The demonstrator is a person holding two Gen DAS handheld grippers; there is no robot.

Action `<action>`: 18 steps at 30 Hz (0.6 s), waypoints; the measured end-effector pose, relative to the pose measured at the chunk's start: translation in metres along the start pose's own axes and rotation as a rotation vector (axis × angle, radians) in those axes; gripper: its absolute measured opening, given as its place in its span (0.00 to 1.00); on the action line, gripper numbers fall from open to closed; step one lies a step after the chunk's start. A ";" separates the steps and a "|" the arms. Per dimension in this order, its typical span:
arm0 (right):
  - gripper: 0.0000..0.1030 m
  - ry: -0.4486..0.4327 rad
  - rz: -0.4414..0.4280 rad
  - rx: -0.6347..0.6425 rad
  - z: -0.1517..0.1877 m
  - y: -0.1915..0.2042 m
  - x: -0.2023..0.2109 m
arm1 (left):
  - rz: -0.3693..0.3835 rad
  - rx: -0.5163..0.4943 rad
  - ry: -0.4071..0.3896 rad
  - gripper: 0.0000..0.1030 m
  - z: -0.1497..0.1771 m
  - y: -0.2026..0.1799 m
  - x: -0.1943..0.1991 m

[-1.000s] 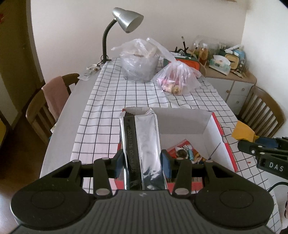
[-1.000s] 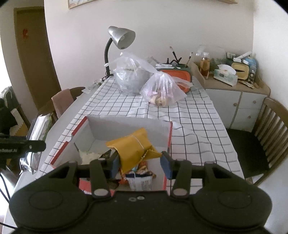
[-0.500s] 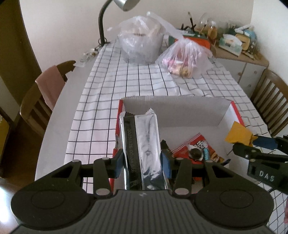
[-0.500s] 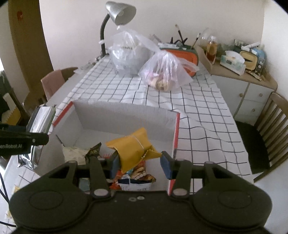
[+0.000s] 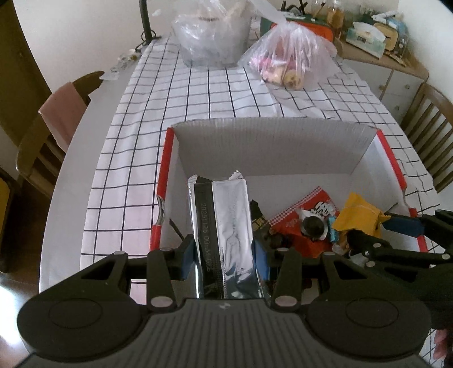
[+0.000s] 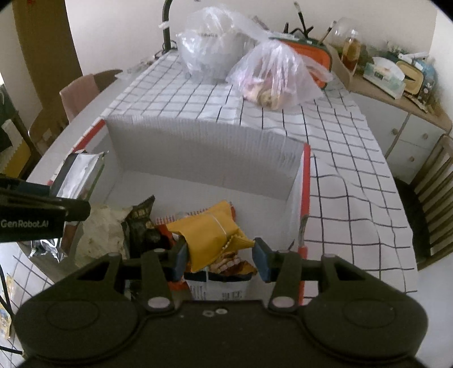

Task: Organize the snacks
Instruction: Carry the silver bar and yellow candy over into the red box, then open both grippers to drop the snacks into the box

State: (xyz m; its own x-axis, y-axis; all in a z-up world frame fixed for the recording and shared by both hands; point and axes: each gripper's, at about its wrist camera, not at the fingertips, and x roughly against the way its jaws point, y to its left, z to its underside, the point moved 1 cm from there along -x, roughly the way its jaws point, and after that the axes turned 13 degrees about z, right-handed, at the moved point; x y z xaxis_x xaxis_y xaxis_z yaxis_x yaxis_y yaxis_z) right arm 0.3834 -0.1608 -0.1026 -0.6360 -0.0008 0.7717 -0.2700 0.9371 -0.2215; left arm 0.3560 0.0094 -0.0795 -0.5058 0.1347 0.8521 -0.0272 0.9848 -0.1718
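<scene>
Your left gripper (image 5: 223, 256) was clenched on a silver pouch (image 5: 225, 232), both blue pads pressed against its sides. The pouch stood upright over the box's (image 5: 271, 147) near-left corner, a black strip down its left side carrying a printed code that began "20251126"; the rest of it was too faint to read. From the right wrist view the same pouch (image 6: 78, 175) showed at 9 o'clock, held just above the box's left wall.

Your right gripper (image 6: 219, 256) grasped a yellow packet (image 6: 211, 232), crumpled, pinched against the left pad, with its serrated tip reaching toward the right pad. It hung over the snack pile at the box's (image 6: 203, 153) near end. In the left wrist view that packet (image 5: 358, 216) sat at 3 o'clock, just right of a red wrapper (image 5: 307, 209) with white characters, not readable.

Below the packet lay a black bag (image 6: 141, 218) with gold lettering too small to make out, a pale crumpled bag (image 6: 100, 229) at 8 o'clock, and a white label panel beneath the jaws, its print blurred. Your left tool's side read "GenRobot.AI" in the right wrist view.

The box was white inside with red edges and rested on a grid cloth (image 5: 198, 93). Past it, at 12 o'clock, two plastic bags (image 5: 286, 53) stood near the lamp (image 5: 145, 19) stem. A cabinet (image 6: 396, 93) with jars and tins lay at 2 o'clock, and chairs (image 5: 42, 133) stood at either side.
</scene>
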 end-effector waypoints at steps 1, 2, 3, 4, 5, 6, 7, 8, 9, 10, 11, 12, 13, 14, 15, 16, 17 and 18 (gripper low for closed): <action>0.45 0.007 0.002 0.003 0.001 0.001 -0.002 | -0.001 0.002 0.007 0.42 0.000 0.001 -0.002; 0.45 0.012 0.002 0.005 0.001 0.001 -0.004 | -0.002 0.003 0.013 0.42 0.000 0.002 -0.005; 0.45 0.017 0.002 0.008 0.002 0.002 -0.006 | -0.003 0.003 0.020 0.42 0.001 0.002 -0.007; 0.45 0.023 0.002 0.010 0.003 0.003 -0.008 | -0.004 0.003 0.026 0.42 0.001 0.003 -0.009; 0.45 0.028 0.003 0.013 0.005 0.003 -0.009 | -0.007 0.002 0.031 0.42 0.002 0.003 -0.011; 0.45 0.033 0.003 0.017 0.006 0.004 -0.011 | -0.008 0.002 0.036 0.42 0.002 0.003 -0.013; 0.45 0.037 0.003 0.022 0.006 0.004 -0.013 | -0.008 0.003 0.041 0.42 0.002 0.003 -0.015; 0.45 0.042 0.002 0.025 0.007 0.005 -0.014 | -0.008 0.005 0.044 0.42 0.002 0.004 -0.016; 0.45 0.041 0.004 0.029 0.008 0.005 -0.014 | -0.008 0.004 0.047 0.42 0.003 0.004 -0.017; 0.45 0.040 0.003 0.035 0.008 0.006 -0.014 | -0.009 0.003 0.050 0.42 0.003 0.004 -0.019; 0.46 0.041 0.002 0.038 0.008 0.008 -0.015 | -0.009 0.003 0.054 0.42 0.004 0.003 -0.020; 0.46 0.042 0.004 0.039 0.008 0.008 -0.015 | -0.009 0.002 0.057 0.42 0.004 0.003 -0.020; 0.46 0.042 0.006 0.040 0.008 0.009 -0.015 | -0.010 0.000 0.057 0.42 0.004 0.003 -0.021; 0.46 0.042 0.007 0.043 0.008 0.010 -0.015 | -0.009 -0.001 0.057 0.42 0.005 0.003 -0.021; 0.47 0.043 0.011 0.047 0.008 0.010 -0.016 | -0.006 -0.002 0.057 0.42 0.005 0.002 -0.021; 0.47 0.042 0.013 0.048 0.008 0.011 -0.016 | -0.005 -0.003 0.055 0.42 0.005 0.003 -0.020; 0.46 0.042 0.015 0.048 0.008 0.011 -0.016 | -0.003 -0.002 0.052 0.42 0.004 0.003 -0.020; 0.47 0.042 0.018 0.050 0.008 0.011 -0.016 | -0.002 -0.001 0.051 0.42 0.005 0.003 -0.020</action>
State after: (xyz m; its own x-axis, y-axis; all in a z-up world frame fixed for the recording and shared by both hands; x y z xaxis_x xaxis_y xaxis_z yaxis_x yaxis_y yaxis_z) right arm 0.3851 -0.1535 -0.1220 -0.6101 0.0315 0.7917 -0.2953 0.9182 -0.2641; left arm 0.3618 0.0090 -0.0989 -0.4613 0.1384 0.8764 -0.0272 0.9851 -0.1699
